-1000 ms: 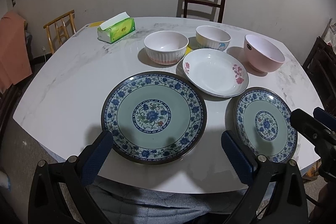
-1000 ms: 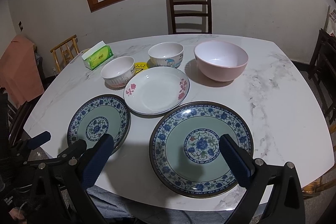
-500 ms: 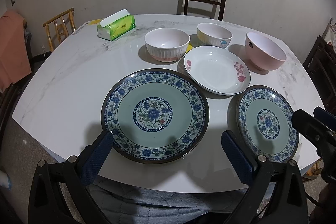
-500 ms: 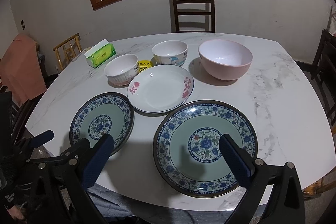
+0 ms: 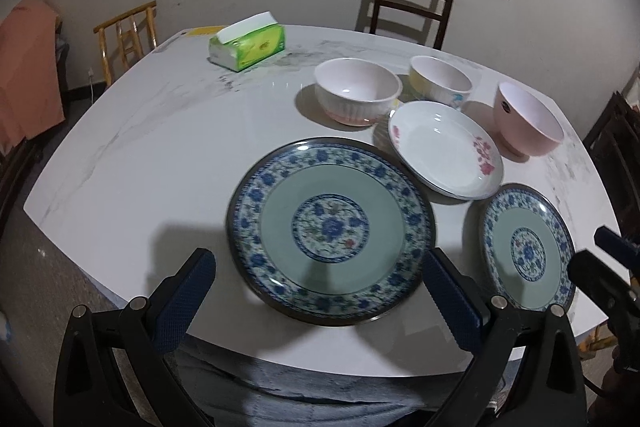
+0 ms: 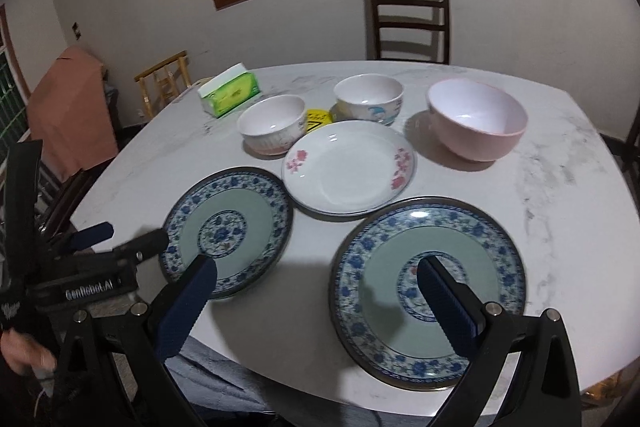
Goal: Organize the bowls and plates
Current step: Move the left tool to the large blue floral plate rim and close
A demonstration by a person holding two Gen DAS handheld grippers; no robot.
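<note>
Before me lie two round blue-floral plates with green centres (image 5: 331,231) (image 5: 527,247), flat on the marble. Behind them a white shallow plate with pink flowers (image 5: 444,155) nearly touches both. Further back stand three upright bowls: ribbed white-pink (image 5: 357,97), white cartoon-printed (image 5: 440,83), plain pink (image 5: 526,121).

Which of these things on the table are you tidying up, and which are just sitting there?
For the job:
blue-patterned plate on the left
blue-patterned plate on the right
white plate with pink flowers
ribbed white bowl
white bowl with a blue picture
plain pink bowl

Just lying about:
green tissue pack
small yellow card
</note>
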